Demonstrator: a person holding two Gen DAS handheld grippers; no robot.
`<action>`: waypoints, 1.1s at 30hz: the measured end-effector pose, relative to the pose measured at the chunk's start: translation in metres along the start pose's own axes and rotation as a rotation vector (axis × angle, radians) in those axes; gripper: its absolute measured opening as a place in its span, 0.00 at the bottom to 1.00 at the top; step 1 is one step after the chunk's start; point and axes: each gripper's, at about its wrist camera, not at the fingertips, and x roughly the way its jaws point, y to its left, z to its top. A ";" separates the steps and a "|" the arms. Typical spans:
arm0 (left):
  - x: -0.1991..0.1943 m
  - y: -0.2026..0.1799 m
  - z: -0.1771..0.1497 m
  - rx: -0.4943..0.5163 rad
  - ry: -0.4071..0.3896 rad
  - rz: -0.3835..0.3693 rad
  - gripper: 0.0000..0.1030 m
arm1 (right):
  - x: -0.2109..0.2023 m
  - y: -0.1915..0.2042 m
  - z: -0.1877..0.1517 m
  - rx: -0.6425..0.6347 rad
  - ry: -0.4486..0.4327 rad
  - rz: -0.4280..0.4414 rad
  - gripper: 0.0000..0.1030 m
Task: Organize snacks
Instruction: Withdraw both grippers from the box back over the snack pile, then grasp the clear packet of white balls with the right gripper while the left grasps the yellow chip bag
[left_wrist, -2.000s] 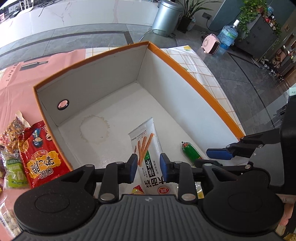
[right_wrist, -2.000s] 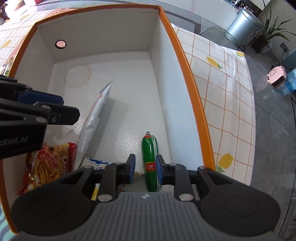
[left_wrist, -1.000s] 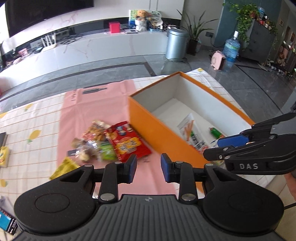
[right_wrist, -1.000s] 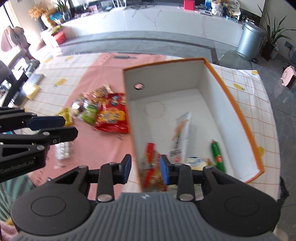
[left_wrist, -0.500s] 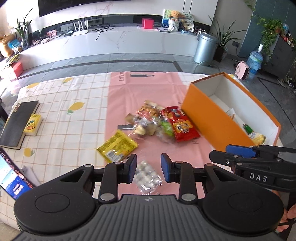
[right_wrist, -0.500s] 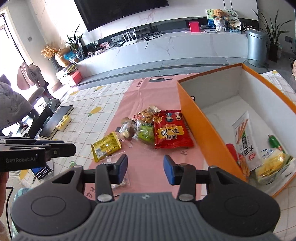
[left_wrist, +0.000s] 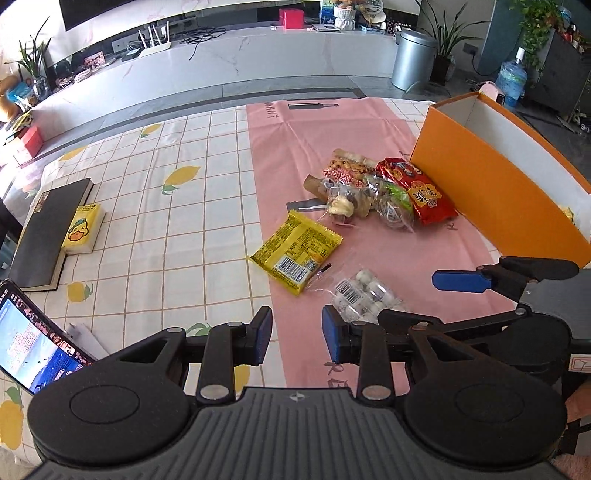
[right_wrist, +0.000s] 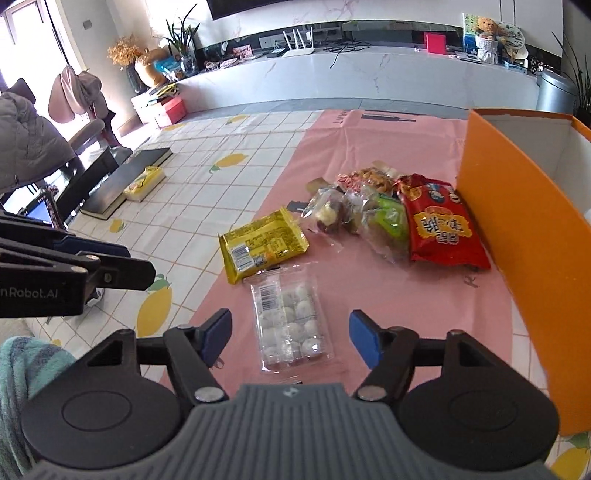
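Note:
Snacks lie loose on a pink cloth (left_wrist: 325, 129) (right_wrist: 388, 144): a yellow packet (left_wrist: 295, 250) (right_wrist: 262, 244), a clear pack of white balls (left_wrist: 364, 291) (right_wrist: 291, 319), clear bags (left_wrist: 362, 199) (right_wrist: 354, 214) and a red packet (left_wrist: 417, 190) (right_wrist: 441, 227). The orange box (left_wrist: 491, 184) (right_wrist: 528, 229) stands right of them. My right gripper (right_wrist: 290, 338) hovers over the white-ball pack, its jaws opening, the pack between them and untouched. My left gripper (left_wrist: 297, 334) is opening slightly, empty, just near of the yellow packet. The right gripper's fingers (left_wrist: 461, 280) show at the right of the left wrist view.
A black book (left_wrist: 48, 232) (right_wrist: 129, 177) with a yellow tissue pack (left_wrist: 83, 229) (right_wrist: 144, 182) lies on the lemon-print tablecloth at the left. A lit phone screen (left_wrist: 33, 350) is at the near-left edge. A teal towel (right_wrist: 22, 373) is at my lower left.
Both grippers left the box, swung left and came down over the loose snacks. The right jaws have spread wider; the left jaws only a little.

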 end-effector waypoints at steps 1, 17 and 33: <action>0.004 0.003 0.000 0.011 0.002 -0.003 0.41 | 0.007 0.001 0.000 -0.007 0.014 -0.004 0.66; 0.054 0.027 0.004 0.180 0.005 -0.051 0.60 | 0.065 0.013 0.005 -0.113 0.086 -0.080 0.62; 0.105 -0.001 0.024 0.462 -0.005 -0.051 0.76 | 0.063 -0.026 0.023 -0.014 0.147 -0.131 0.55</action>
